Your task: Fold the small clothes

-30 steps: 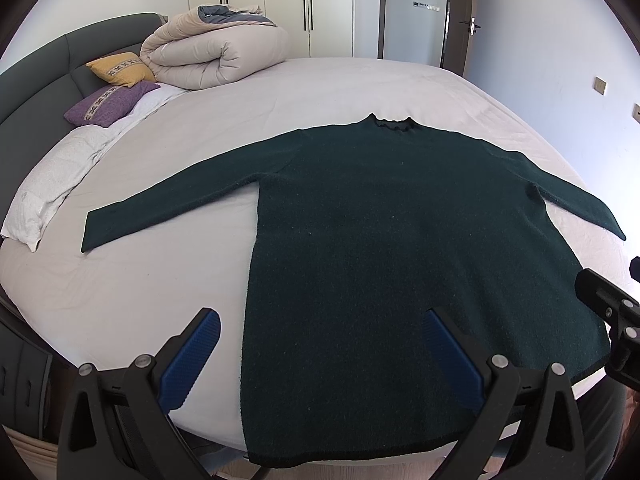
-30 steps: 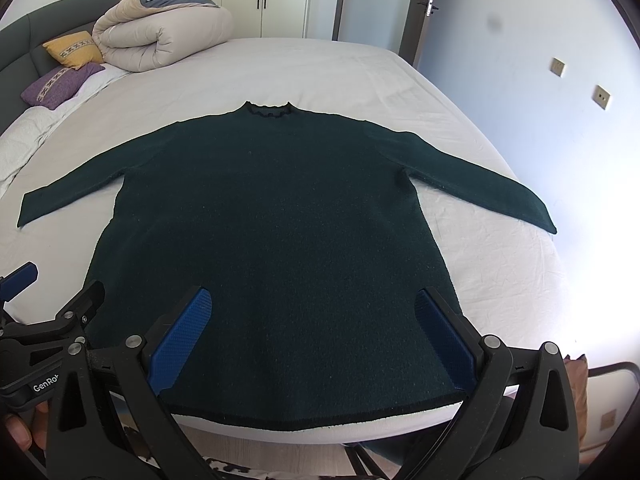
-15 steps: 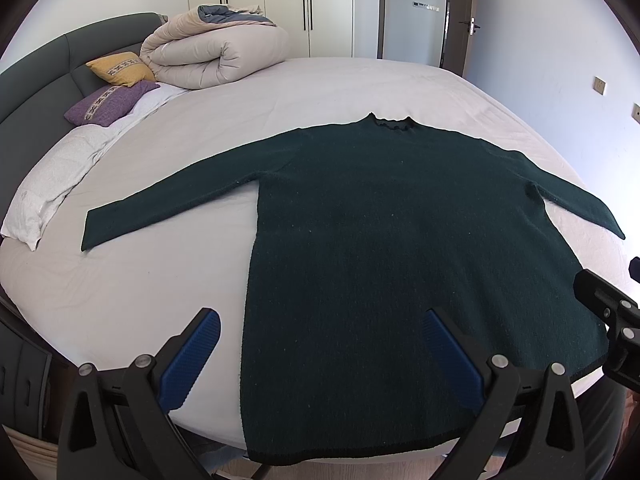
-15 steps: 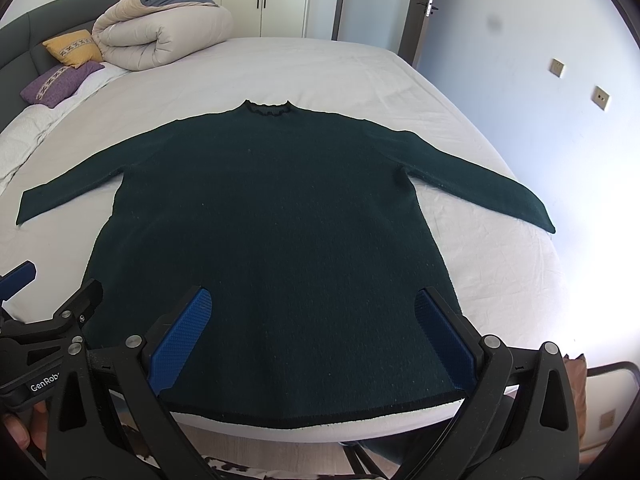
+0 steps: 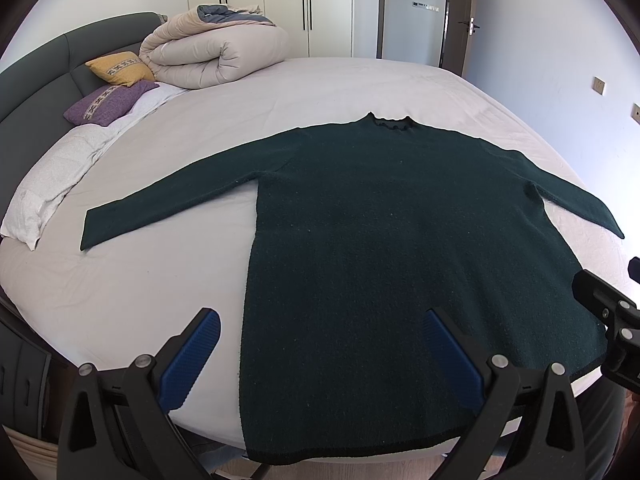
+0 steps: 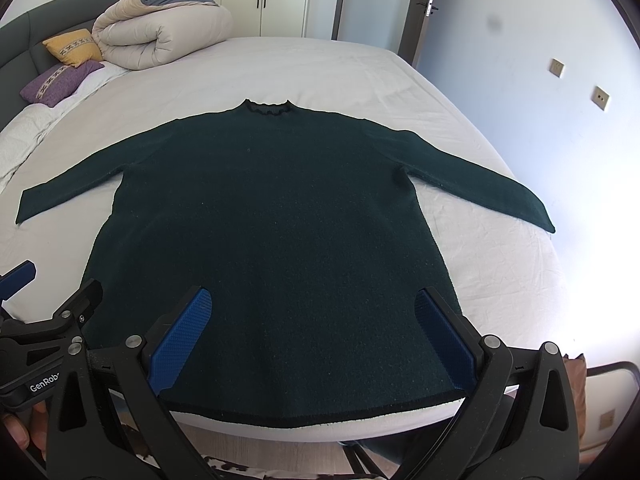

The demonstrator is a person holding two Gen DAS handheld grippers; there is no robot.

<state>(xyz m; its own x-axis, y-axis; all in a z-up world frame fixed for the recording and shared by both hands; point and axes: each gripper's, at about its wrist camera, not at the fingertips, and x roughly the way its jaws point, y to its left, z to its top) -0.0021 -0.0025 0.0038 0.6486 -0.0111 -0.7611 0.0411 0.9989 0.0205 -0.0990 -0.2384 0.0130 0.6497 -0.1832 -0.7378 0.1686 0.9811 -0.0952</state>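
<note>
A dark green long-sleeved sweater (image 5: 400, 240) lies flat on the white bed (image 5: 160, 288), front up, both sleeves spread out, collar far from me, hem at the near bed edge. It also shows in the right wrist view (image 6: 272, 220). My left gripper (image 5: 320, 320) is open and empty, held above the hem's left part. My right gripper (image 6: 312, 300) is open and empty, held above the hem's middle. The left gripper's side shows at the left edge of the right wrist view (image 6: 48, 320); the right gripper's side shows at the right edge of the left wrist view (image 5: 608, 312).
A rolled beige duvet (image 5: 216, 52) lies at the far left of the bed, with a yellow pillow (image 5: 120, 68) and a purple pillow (image 5: 108, 102) by the dark headboard (image 5: 36, 68). Wardrobe doors (image 5: 288, 4) and a door stand behind. A wall is on the right.
Hardly anything has moved. Both grippers stay open above the hem, with only a tiny drift of the view.
</note>
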